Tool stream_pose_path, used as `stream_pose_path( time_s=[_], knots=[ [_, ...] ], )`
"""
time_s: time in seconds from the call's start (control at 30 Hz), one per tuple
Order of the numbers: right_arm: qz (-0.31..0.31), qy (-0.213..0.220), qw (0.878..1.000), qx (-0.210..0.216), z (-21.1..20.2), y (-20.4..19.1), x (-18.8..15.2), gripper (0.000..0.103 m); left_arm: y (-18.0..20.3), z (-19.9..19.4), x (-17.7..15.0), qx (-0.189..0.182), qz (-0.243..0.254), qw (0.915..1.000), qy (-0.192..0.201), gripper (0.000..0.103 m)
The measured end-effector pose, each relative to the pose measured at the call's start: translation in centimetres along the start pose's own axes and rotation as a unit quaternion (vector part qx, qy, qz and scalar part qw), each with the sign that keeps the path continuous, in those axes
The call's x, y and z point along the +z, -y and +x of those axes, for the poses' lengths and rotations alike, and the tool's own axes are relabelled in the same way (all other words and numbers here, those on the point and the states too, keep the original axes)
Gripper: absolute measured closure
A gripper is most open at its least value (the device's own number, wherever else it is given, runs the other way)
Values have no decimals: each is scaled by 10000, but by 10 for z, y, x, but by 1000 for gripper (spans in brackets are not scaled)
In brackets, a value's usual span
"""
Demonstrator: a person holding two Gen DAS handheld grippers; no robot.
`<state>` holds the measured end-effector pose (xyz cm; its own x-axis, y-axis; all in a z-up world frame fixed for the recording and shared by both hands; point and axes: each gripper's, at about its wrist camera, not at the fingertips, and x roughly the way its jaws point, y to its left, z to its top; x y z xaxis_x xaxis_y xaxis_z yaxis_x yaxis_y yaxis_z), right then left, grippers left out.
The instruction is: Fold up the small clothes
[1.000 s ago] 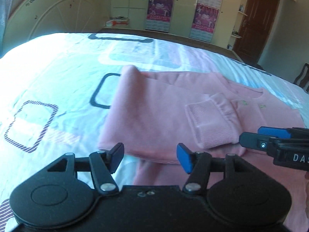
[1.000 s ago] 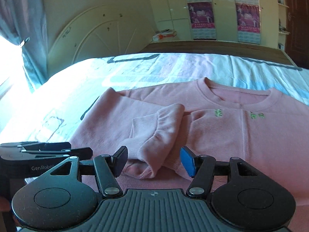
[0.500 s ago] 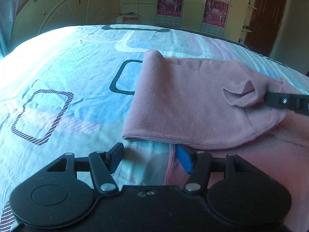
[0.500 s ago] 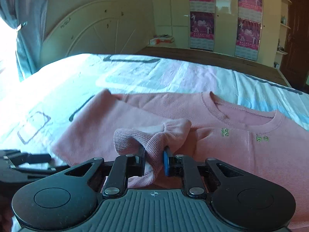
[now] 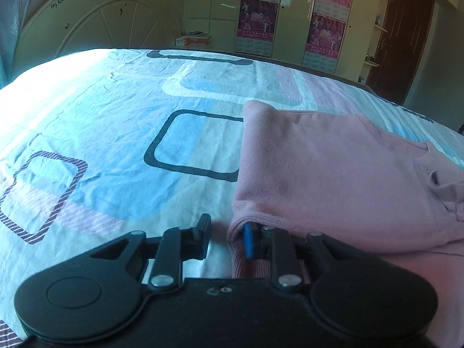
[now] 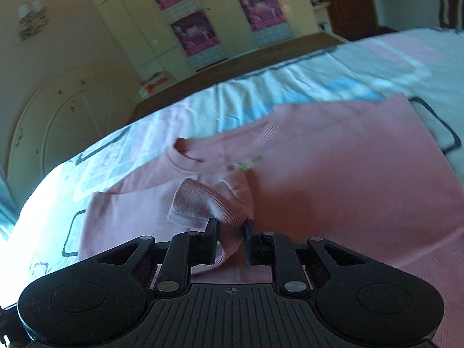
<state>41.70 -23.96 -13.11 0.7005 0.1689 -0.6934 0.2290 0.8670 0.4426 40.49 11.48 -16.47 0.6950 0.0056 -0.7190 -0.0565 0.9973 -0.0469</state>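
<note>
A small pink sweatshirt lies on the bed, one sleeve folded across its body. In the right wrist view the sweatshirt shows its neckline and a small green mark. My right gripper is shut on the ribbed sleeve cuff, holding it over the chest. My left gripper is low at the sweatshirt's near left corner. Its jaws are partly open, the blue right pad under the folded edge, the left pad over bare sheet.
The bed sheet is pale blue, white and pink with dark rounded squares. A rounded headboard stands at the far left, wardrobe doors with pink posters behind, and a dark door at the far right.
My right gripper closed on the cuff and carried it across the sweatshirt, tilting. My left gripper moved in to the garment's near left corner and its jaws narrowed.
</note>
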Motion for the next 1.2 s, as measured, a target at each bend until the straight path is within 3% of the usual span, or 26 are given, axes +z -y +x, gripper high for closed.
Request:
stream_pose_path(
  time_s=[0.1, 0.2, 0.27, 0.3, 0.47, 0.5, 0.63, 0.73, 0.8, 0.87, 0.93, 1.0, 1.07, 1.13, 1.2],
  knots=[
    [-126, 188, 9987, -455, -9, 15, -1, 86, -1, -1, -1, -36, 21, 10000, -58, 83],
    [110, 170, 9989, -425, -18, 32, 1, 84, -5, -4, 0, -98, -69, 9997, -200, 78],
    [122, 162, 9994, -294, -22, 35, 0, 60, -6, -6, -1, -119, -60, 9996, -253, 76],
    [136, 182, 9994, -276, -23, 36, 1, 44, -7, -8, -1, -122, -55, 9995, -271, 76],
    [305, -72, 9995, -58, -13, 40, 0, 42, -10, -17, -5, -167, -145, 9992, -319, 75],
    [329, -221, 9992, -88, -7, 40, -1, 43, -10, -19, -6, -172, -167, 9992, -318, 75],
    [348, -283, 9990, 49, -2, 35, -5, 83, -9, -33, -3, -234, -296, 9991, -205, 75],
    [217, -111, 9996, 111, -8, 30, -3, 97, -5, -46, 4, -330, -356, 9988, -24, 75],
    [144, 2, 9998, 137, -16, 28, 0, 97, 0, -49, 11, -404, -343, 9986, 31, 72],
    [-181, 37, 9998, -93, -21, 24, -2, 97, 8, -44, 18, -489, -343, 9982, -12, 72],
    [-390, -178, 9984, -381, -14, 26, -7, 97, 15, -34, 23, -525, -350, 9979, -108, 72],
    [-217, -394, 9986, -263, -10, 36, -11, 97, 20, -22, 27, -533, -380, 9976, -217, 72],
    [-3, -268, 9996, -78, -18, 45, -10, 88, 21, -14, 31, -523, -429, 9974, -267, 69],
    [182, -103, 9998, 7, -22, 51, -5, 50, 21, -5, 38, -464, -462, 9975, -268, 64],
    [311, -4, 9995, 60, -21, 54, 4, 46, 19, 5, 46, -385, -483, 9977, -277, 62]
  ],
)
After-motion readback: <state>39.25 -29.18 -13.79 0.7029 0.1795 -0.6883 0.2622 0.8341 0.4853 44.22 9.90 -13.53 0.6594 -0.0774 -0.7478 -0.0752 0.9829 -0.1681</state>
